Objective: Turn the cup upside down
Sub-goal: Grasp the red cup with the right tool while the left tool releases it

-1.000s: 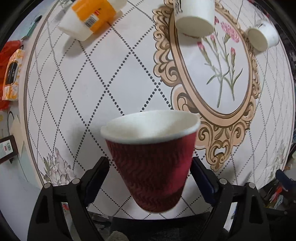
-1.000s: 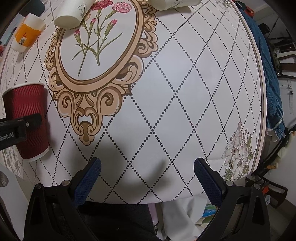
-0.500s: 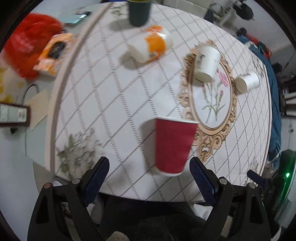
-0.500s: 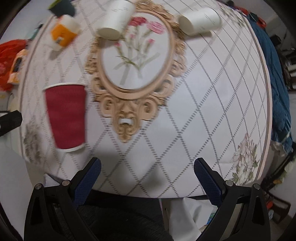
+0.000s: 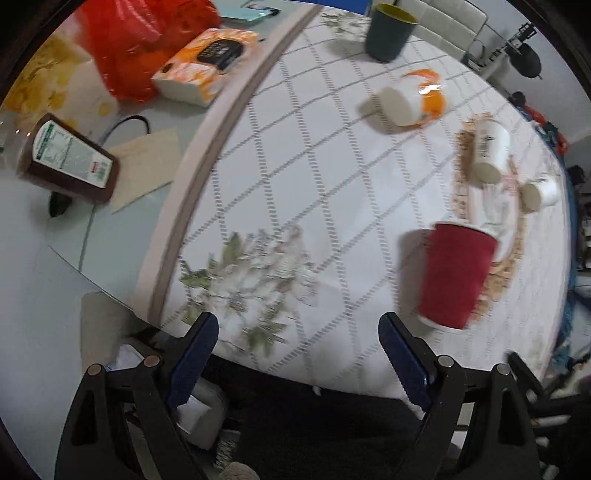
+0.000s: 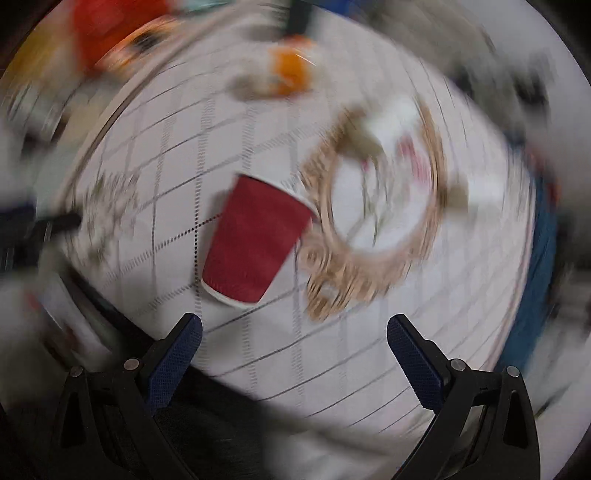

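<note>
The red ribbed paper cup (image 5: 456, 275) stands upside down on the patterned tablecloth (image 5: 314, 166), white rim on the cloth, near the ornate oval frame print. It also shows in the right wrist view (image 6: 255, 240), which is heavily blurred. My left gripper (image 5: 299, 354) is open and empty, back from the table's near edge, with the cup off to its right. My right gripper (image 6: 295, 354) is open and empty, with the cup ahead of it and slightly left.
Two white cups (image 5: 487, 151) (image 5: 539, 192) and an orange-and-white cup (image 5: 413, 99) lie on their sides farther back. A dark green cup (image 5: 388, 31) stands at the far edge. A tissue pack (image 5: 203, 66), red bag (image 5: 140, 40) and brown bottle (image 5: 66, 158) lie left of the cloth.
The left gripper let go of the red cup, which now stands upside down. Both grippers have pulled back; the left view has swung left and the right view is turning toward the cup.
</note>
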`<state>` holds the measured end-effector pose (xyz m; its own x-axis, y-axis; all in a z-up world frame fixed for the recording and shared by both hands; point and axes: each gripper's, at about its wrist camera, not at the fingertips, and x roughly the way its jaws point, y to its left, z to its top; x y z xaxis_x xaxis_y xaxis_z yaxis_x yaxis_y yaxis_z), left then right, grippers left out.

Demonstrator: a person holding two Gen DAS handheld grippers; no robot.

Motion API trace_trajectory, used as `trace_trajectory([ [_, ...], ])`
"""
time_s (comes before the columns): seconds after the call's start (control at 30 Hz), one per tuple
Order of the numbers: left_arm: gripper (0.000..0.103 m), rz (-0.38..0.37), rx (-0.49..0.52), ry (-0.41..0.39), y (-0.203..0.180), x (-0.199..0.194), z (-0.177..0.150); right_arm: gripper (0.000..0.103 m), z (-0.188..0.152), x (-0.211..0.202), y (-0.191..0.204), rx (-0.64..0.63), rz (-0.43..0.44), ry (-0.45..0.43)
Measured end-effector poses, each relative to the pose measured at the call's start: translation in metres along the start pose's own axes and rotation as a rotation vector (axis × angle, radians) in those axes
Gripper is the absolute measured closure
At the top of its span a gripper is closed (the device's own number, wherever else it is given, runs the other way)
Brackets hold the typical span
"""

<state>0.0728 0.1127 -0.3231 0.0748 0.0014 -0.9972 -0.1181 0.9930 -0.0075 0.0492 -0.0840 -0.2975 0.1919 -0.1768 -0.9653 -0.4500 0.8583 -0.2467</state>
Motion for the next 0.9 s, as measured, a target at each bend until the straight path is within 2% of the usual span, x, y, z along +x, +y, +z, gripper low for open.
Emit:
trace_trajectory([
  [0.1, 0.014, 0.034, -0.021, -0.006, 0.011, 0.017, -0.004, 0.001, -0.009, -0.002, 0.048, -0.473, -0.230, -0.081],
  [0.17, 0.014, 0.042, -0.033, -0.010, 0.014, 0.023, -0.007, 0.001, -0.032, 0.009, 0.077, -0.863, -0.392, -0.109],
  [0.23, 0.014, 0.050, -0.054, -0.006, 0.017, 0.032, -0.011, 0.001, -0.056, 0.022, 0.091, -1.171, -0.507, -0.111],
  [0.33, 0.014, 0.053, -0.087, 0.013, 0.019, 0.042, -0.014, 0.001, -0.099, 0.047, 0.093, -1.689, -0.670, -0.127],
  [0.5, 0.014, 0.059, -0.125, 0.041, 0.019, 0.056, -0.018, 0.001, -0.126, 0.078, 0.060, -2.246, -0.810, -0.194],
  [0.63, 0.014, 0.077, -0.132, 0.063, 0.015, 0.069, -0.019, 0.002, -0.115, 0.101, 0.048, -2.494, -0.845, -0.221],
  [0.8, 0.014, 0.092, -0.142, 0.093, 0.014, 0.081, -0.021, 0.003, -0.108, 0.121, 0.054, -2.592, -0.824, -0.238],
  [0.9, 0.014, 0.112, -0.180, 0.121, 0.015, 0.084, -0.020, 0.003, -0.104, 0.135, 0.051, -2.632, -0.826, -0.239],
])
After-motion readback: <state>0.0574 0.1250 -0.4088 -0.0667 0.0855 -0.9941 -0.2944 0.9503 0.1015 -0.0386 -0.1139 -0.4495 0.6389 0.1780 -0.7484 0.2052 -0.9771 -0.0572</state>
